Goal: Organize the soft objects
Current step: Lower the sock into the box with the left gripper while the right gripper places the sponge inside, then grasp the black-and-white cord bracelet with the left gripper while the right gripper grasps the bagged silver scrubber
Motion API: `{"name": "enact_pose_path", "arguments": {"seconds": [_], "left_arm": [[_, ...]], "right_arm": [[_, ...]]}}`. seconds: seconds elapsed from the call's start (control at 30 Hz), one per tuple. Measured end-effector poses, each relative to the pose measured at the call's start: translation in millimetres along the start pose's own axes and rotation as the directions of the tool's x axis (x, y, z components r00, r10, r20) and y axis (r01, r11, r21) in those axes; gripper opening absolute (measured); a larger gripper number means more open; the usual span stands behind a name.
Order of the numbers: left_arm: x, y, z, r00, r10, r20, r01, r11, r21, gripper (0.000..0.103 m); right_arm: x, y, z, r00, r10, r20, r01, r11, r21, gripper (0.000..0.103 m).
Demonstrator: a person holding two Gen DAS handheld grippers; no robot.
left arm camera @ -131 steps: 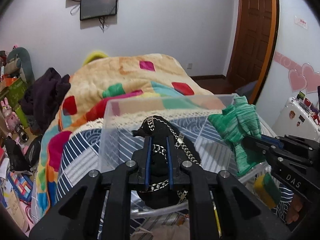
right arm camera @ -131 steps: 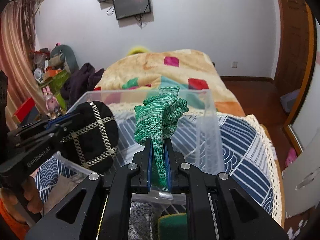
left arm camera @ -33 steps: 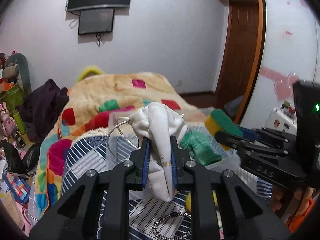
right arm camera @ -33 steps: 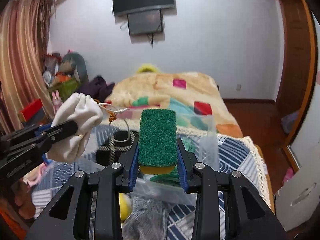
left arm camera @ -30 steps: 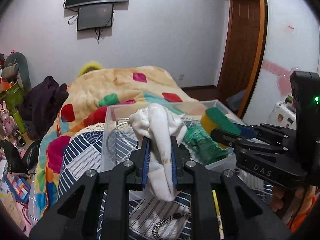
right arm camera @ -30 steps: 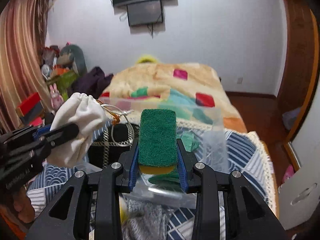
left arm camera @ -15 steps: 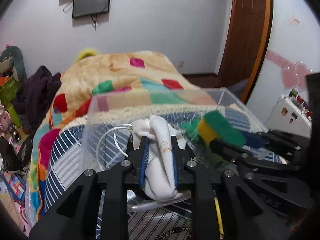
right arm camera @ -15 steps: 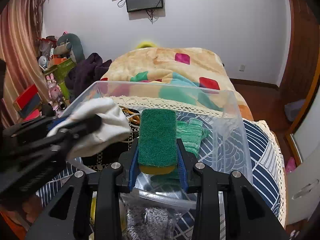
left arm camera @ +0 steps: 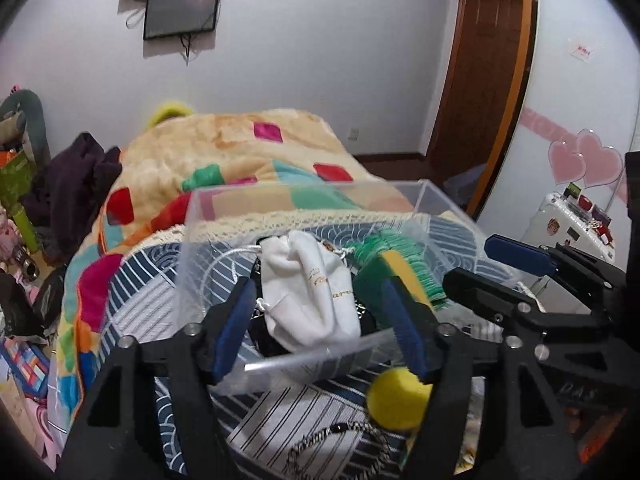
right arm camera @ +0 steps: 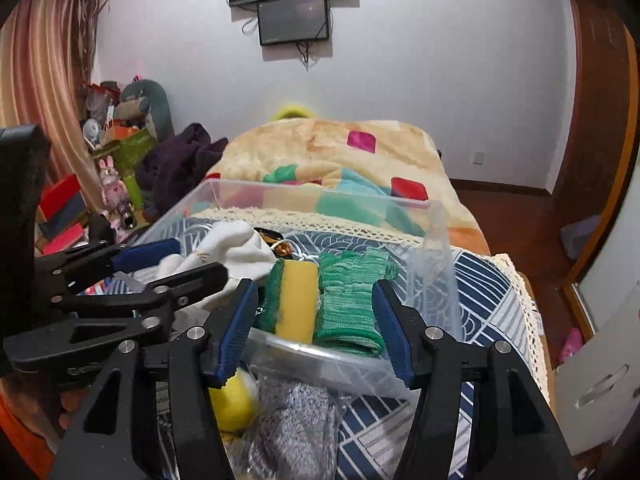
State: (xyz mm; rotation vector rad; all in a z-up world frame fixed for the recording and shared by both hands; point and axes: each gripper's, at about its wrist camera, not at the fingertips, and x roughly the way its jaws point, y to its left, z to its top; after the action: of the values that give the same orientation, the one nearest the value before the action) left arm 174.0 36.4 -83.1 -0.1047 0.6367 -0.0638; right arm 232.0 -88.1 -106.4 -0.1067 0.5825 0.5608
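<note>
Both grippers hang over the near wall of the clear bin (left arm camera: 304, 196) on the bed, jaws spread wide and holding nothing. The left gripper (left arm camera: 316, 320) frames the white pouch (left arm camera: 312, 296), which lies inside the bin against its near wall. The right gripper (right arm camera: 314, 320) frames the sponge (right arm camera: 294, 300), standing on edge, and the green knit cloth (right arm camera: 352, 300) touching it on the right. Outside the bin, just before its near wall, lie a yellow ball (right arm camera: 232, 400) and a grey cloth (right arm camera: 292, 420) on the striped bedcover (right arm camera: 488, 292)
</note>
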Motion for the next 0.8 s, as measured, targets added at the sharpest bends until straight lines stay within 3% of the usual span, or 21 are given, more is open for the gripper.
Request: {"name": "enact_pose_path", "arguments": {"seconds": [0.07,0.17,0.2,0.33,0.73,0.8], "left_arm": [[-11.6,0.0,-1.2,1.000,0.004,0.017,-0.004,1.000,0.005,0.078],[-29.6,1.1,-5.5,0.999,0.021,0.048,-0.021,1.000,0.007,0.101],[-35.3,2.1,-8.4,0.998,0.032,0.061,-0.032,0.999,0.006,0.102],[-41.2,8.3,-24.3,0.999,0.044,0.030,-0.044,0.999,-0.004,0.102],[-24.3,25.7,-84.8,0.992,0.060,-0.107,-0.066,0.996,-0.055,0.102],[-22.2,24.3,-91.1,0.991,0.057,-0.119,-0.063,0.997,-0.049,0.088]], "right_arm": [[-8.0,-0.5,0.0,1.000,-0.001,0.025,0.001,1.000,0.006,0.065],[-19.3,0.1,-1.5,0.998,0.000,0.055,-0.001,1.000,0.008,0.067],[-22.5,0.2,-2.9,0.998,0.003,0.061,-0.003,1.000,0.008,0.068],[-27.5,3.5,-13.1,0.998,0.002,0.068,-0.002,1.000,0.009,0.076],[-4.2,-1.0,-54.0,0.998,0.011,-0.061,-0.008,0.999,0.044,0.077],[-0.5,-2.0,-59.5,0.996,0.012,-0.085,-0.008,0.999,0.051,0.077]]}}
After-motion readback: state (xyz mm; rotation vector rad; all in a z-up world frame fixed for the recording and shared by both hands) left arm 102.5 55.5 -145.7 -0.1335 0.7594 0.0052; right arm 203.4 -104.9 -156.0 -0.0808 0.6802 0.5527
